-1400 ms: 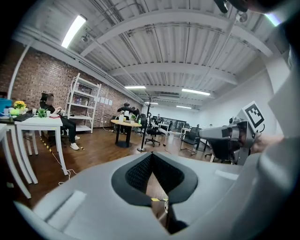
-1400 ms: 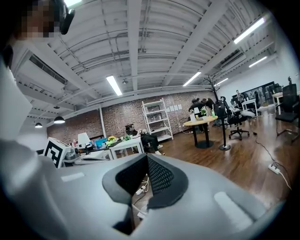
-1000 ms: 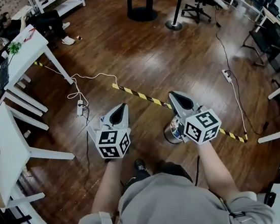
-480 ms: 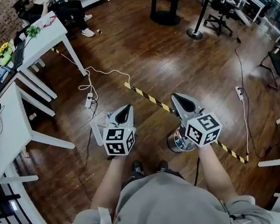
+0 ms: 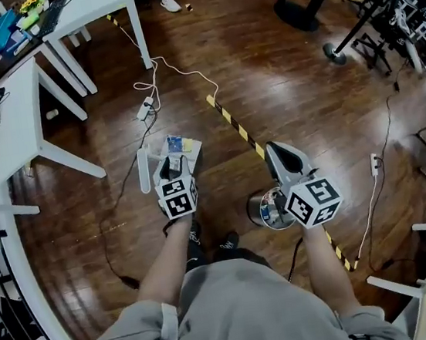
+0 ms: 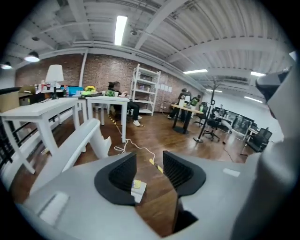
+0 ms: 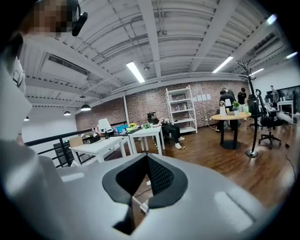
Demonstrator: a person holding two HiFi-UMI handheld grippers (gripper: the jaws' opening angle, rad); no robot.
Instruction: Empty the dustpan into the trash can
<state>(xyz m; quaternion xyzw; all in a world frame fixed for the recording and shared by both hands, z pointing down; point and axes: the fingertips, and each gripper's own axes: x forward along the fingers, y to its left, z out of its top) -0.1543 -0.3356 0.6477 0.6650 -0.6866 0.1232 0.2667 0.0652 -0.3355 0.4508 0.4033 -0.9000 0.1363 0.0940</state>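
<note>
The person is bending over the wooden floor (image 5: 279, 79), and the left gripper (image 5: 170, 165) has dropped from waist height to just above the dustpan (image 5: 195, 149), which lies flat on the boards directly ahead of it with its load on board: a few yellow and blue scraps (image 5: 174, 143) piled in the tray. A white bar (image 5: 145, 171) stands just beside the pan on its left; I take it for the handle, though I can't be sure from here. On the way down the left gripper's jaws have just been opening, and they stand apart now with nothing clamped between them, only a glimpse of the littered pan and the floor showing through the gap. The right gripper (image 5: 274, 149) has shifted little; its jaws are together, holding nothing, and it hangs over the small round trash can (image 5: 253, 203) that sits on the floor close by the person's feet, across the yellow-and-black tape (image 5: 235, 127) from the pan. To me this looks like the reach for the pickup: the pan is not yet gripped, nothing has been tipped, and the can waits a short way to the right. The open jaws will need to find the handle or a rim and close firmly, keeping the pan level so the scraps do not slide off.
</note>
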